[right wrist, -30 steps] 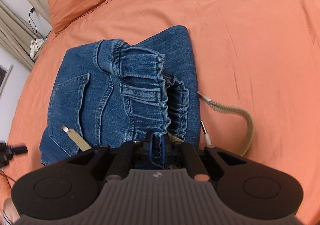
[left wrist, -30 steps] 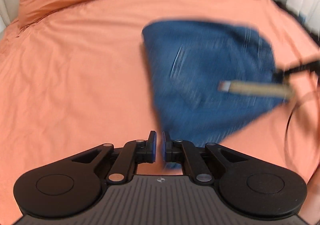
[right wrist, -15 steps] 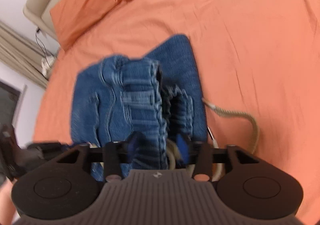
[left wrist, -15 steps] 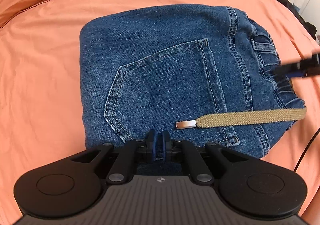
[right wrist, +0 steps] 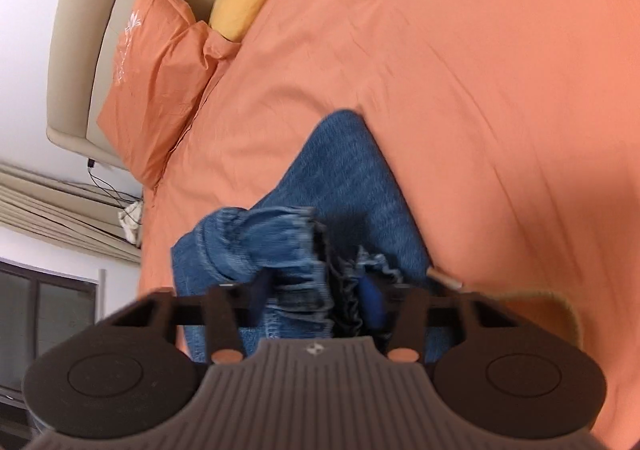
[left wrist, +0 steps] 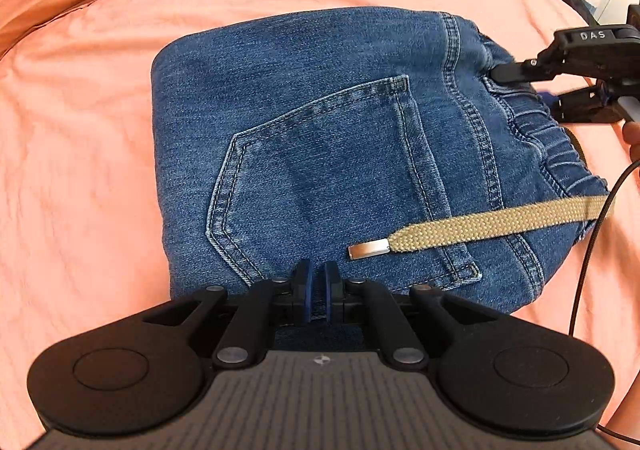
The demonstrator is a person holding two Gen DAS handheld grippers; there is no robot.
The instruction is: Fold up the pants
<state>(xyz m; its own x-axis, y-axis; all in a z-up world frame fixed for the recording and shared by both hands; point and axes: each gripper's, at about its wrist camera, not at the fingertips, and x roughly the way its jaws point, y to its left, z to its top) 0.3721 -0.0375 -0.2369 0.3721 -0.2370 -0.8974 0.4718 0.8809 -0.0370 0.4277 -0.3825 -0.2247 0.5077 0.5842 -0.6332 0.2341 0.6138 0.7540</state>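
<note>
From the left wrist, the left gripper [left wrist: 316,290] points steeply down at the near edge of the folded jeans [left wrist: 320,153]; its blue pads are drawn together, pinching the denim hem at 6 o'clock. The jeans lie flat on the orange bedspread [left wrist: 80,169], back pocket [left wrist: 328,177] up, gathered waistband toward 3 o'clock; a tan drawstring [left wrist: 492,223] with a metal tip crosses the pocket's lower corner. The right gripper [left wrist: 532,87] reaches in from 3 o'clock, one finger above the waistband and one below.

From the right wrist, blurred, the right gripper [right wrist: 316,294] tilts down and is rolled to one side; its jaws have just been closing, a bunch of waistband [right wrist: 296,278] between the pads, which stand apart; whether they press it cannot be told. The jeans [right wrist: 344,177] stretch toward 12 o'clock; pillows [right wrist: 160,81] lie at 10 o'clock.
</note>
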